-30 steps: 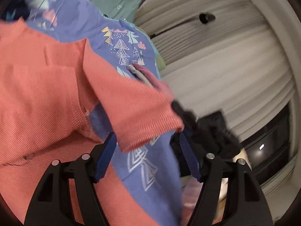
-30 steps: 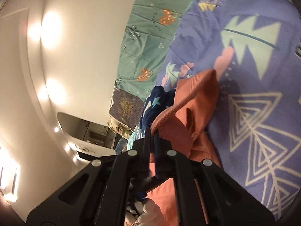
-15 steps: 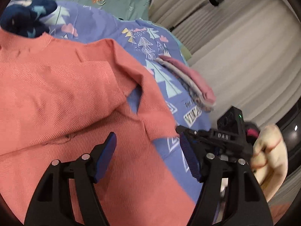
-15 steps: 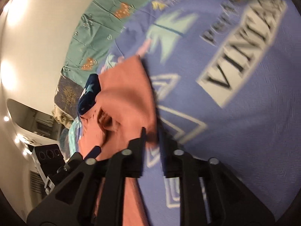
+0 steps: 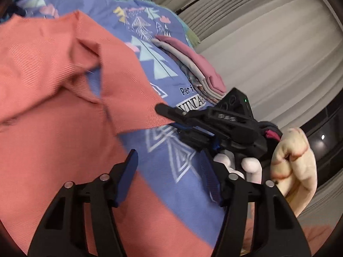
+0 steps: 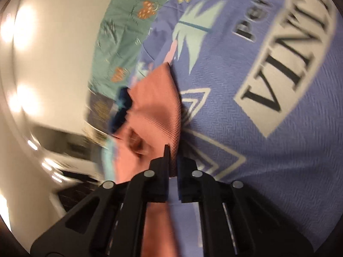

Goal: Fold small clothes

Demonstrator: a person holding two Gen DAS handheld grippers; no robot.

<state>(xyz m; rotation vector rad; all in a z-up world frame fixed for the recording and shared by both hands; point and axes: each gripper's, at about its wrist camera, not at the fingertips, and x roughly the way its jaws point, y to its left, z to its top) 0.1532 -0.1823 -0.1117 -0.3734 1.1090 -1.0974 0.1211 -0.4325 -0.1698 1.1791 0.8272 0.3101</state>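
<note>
Left wrist cam: the coral shirt (image 5: 53, 107) is spread over a purple bedsheet (image 5: 171, 167) w/ tree and triangle prints plus some lettering. Shirt fills most of the left side of the view, and one sleeve sticks out to the right, its hem ending right at the tip of the right gripper (image 5: 163, 109). That gripper comes in from the right side, held by a hand in a white glove (image 5: 246, 167); from this angle its fingers look pressed together on the sleeve edge. Left gripper (image 5: 169, 180) has its jaws spread wide w/ nothing between them, hanging over the spot where shirt meets sheet. Blue pads on the fingers (image 5: 126, 182).

Behind the right gripper there's a folded stack of clothes (image 5: 193, 72) sitting on the sheet, pink piece on top. Pale curtains (image 5: 268, 42) fill the background on the right.

Right wrist cam is pretty blurry, but you can see the right gripper (image 6: 173, 160) w/ jaws nearly closed, a strip of coral fabric pinched between them. The shirt (image 6: 154, 111) bunches up ahead of the fingers, lying on the purple sheet (image 6: 268, 150). Further back there's a teal blanket (image 6: 128, 32) w/ orange prints, and a bit of dark blue cloth (image 6: 123, 107) just beside the shirt's far edge.
</note>
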